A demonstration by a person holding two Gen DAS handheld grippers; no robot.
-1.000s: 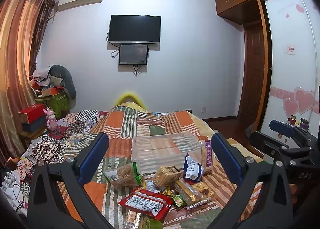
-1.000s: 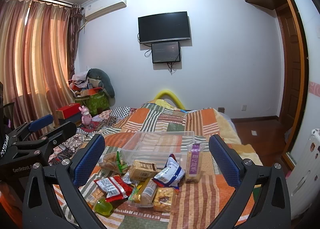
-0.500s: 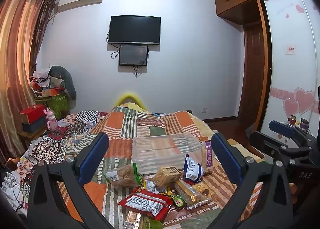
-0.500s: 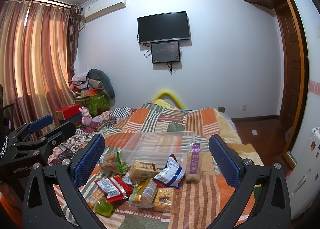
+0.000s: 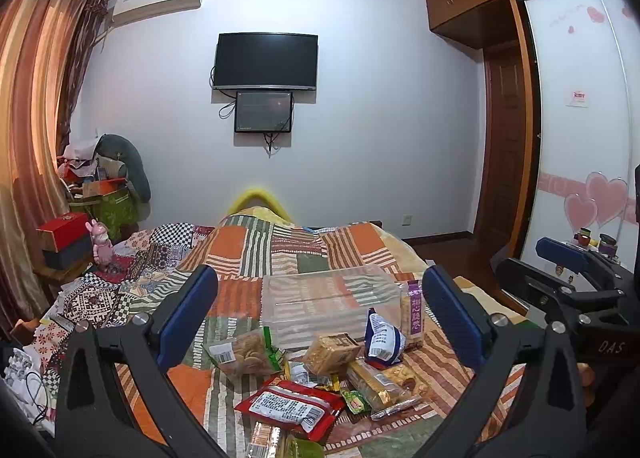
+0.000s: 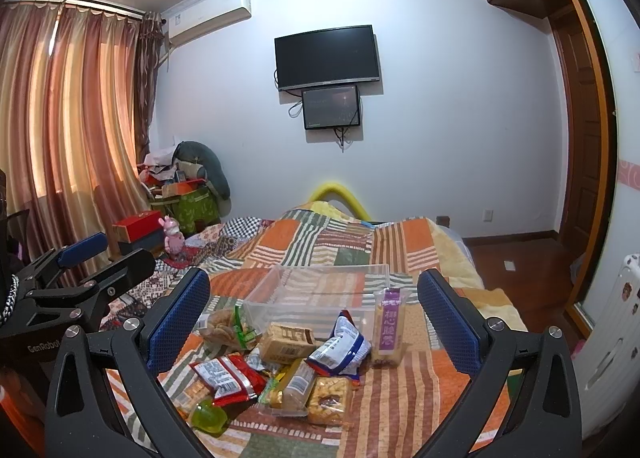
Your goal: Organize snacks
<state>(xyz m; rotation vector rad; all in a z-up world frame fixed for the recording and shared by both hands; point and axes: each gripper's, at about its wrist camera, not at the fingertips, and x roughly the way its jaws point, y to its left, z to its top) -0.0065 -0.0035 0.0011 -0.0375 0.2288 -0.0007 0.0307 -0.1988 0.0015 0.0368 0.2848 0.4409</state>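
Looking along the left gripper (image 5: 320,318), spread wide and empty, the left wrist view shows snack packets (image 5: 320,370) heaped on the bed (image 5: 256,250) before a clear plastic bin (image 5: 328,298), with the right gripper (image 5: 568,282) at the edge. From the right wrist, the right gripper (image 6: 316,314), equally wide, frames the heap plus a green jelly cup (image 6: 208,422).

The left gripper (image 5: 320,314) hangs level with its jaws spread wide and nothing between them. The right gripper (image 6: 314,312) sits beside it at similar height, jaws equally wide, empty.
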